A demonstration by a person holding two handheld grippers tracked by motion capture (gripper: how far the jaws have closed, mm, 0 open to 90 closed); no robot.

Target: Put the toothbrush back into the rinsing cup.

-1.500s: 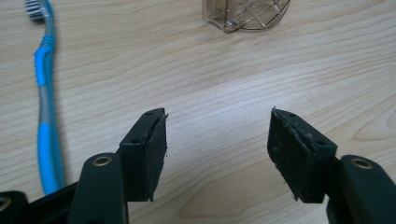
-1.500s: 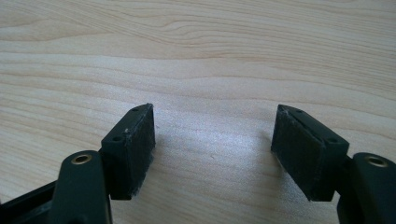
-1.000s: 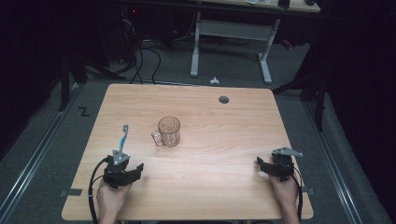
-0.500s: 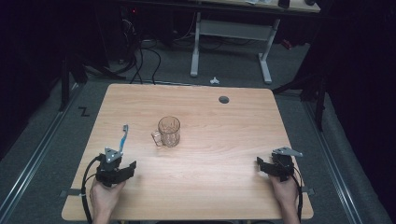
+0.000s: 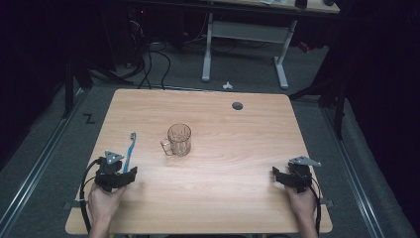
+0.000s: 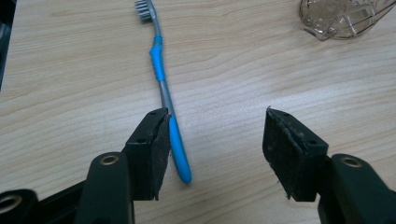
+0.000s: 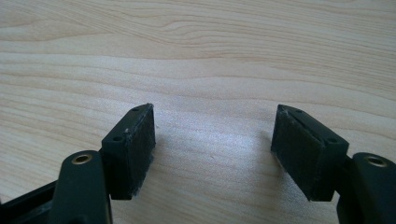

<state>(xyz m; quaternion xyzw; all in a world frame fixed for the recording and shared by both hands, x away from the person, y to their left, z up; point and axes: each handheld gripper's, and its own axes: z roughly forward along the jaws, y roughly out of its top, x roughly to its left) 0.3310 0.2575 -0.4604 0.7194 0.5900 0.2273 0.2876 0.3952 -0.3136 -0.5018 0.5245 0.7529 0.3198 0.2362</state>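
Dark floor, cables and a second desk frame surround the pale wooden bench (image 5: 223,198), which carries 2 loose things: a toothbrush (image 5: 131,151) and a clear glass mug (image 5: 179,140).

Work in hand looks like picking up the toothbrush. It lies flat near the bench's left side, bristles pointing away from the person, its blue tail end just beside the left gripper (image 5: 117,174). In the left gripper view the jaws stand wide apart with nothing between them, and the handle runs along the inner face of the left-hand jaw (touching it or just shy of it, I cannot tell).

The right gripper (image 5: 291,177) rests near the bench's right edge, jaws likewise apart over bare wood, well apart from both things.

The toothbrush should be light, stiff and slim, its smooth plastic prone to rolling or skidding on the wood. Best hold is probably across the thicker blue grip, squarely centred between the jaws.
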